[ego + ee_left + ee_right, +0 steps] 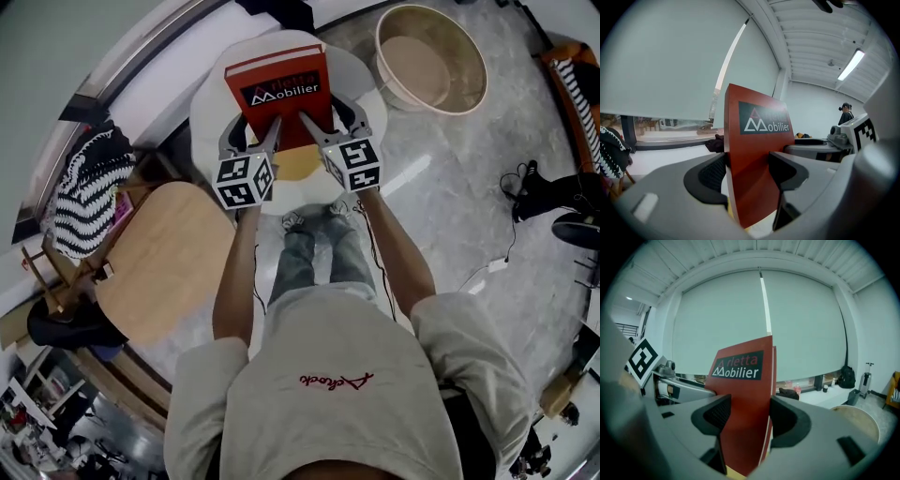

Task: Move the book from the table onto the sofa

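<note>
A red book (278, 94) with "Mobilier" on its cover is held up over a round white table (208, 108) in the head view. My left gripper (271, 129) is shut on the book's near left edge, and my right gripper (312, 126) is shut on its near right edge. The left gripper view has the book (757, 154) standing upright between the jaws of the left gripper (747, 176), both pads pressed to its covers. Seen from the right gripper, the book (740, 390) is likewise clamped in the right gripper (746, 417).
A yellow flat item (298, 165) lies on the white table under the book. A round wooden table (159, 258) stands to the left, and a beige tub (433, 58) at the upper right. A long white padded surface (173, 80) runs along the window behind the table.
</note>
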Available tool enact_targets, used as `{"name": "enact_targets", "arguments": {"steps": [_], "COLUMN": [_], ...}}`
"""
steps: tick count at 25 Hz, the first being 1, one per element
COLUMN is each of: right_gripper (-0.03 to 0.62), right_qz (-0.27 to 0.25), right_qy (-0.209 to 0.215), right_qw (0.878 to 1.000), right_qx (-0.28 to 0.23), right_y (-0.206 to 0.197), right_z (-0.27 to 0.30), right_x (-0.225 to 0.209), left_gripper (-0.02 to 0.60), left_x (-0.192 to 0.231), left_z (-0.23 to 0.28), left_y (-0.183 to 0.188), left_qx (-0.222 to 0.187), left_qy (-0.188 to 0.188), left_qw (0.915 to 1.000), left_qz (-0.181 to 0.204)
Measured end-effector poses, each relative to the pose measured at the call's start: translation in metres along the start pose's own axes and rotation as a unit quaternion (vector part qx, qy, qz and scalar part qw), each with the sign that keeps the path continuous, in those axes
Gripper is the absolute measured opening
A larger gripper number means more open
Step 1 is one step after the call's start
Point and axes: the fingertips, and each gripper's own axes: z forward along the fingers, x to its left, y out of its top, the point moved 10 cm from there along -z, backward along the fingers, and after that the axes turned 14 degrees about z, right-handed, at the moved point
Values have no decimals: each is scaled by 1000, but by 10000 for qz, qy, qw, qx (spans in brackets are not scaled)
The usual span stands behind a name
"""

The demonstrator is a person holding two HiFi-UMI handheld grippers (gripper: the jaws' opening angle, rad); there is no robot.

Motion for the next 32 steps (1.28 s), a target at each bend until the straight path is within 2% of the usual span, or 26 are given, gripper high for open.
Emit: {"name": "enact_targets", "arguments": {"steps": [4, 9, 16, 23, 32], "right_gripper": [265, 265, 265, 265, 265], "right_qz": [112, 205, 452, 615, 782], "right_qy": [13, 129, 233, 273, 199], "right_qw": [9998, 9990, 9949, 9875, 9797], "right_qx": [141, 382, 875, 1428, 1836], "right_y": [-18, -41, -95, -154, -220], "right_z": [6, 13, 18, 17, 21], "right_x": [-5, -24, -45, -60, -62], "left_gripper": [288, 288, 289, 289, 289], "left_x": [0, -11, -28, -48, -55], "left_z": [6, 20, 33, 41, 43], "left_y": [-17, -42, -96, -157, -225], "left_qx": [140, 327, 752, 1168, 1502], "left_qy": [-17, 148, 205, 217, 114], "left_qw": [9999, 9991, 9959, 9892, 9822], "left_qz": [-50, -231, -463, -858, -1121]}}
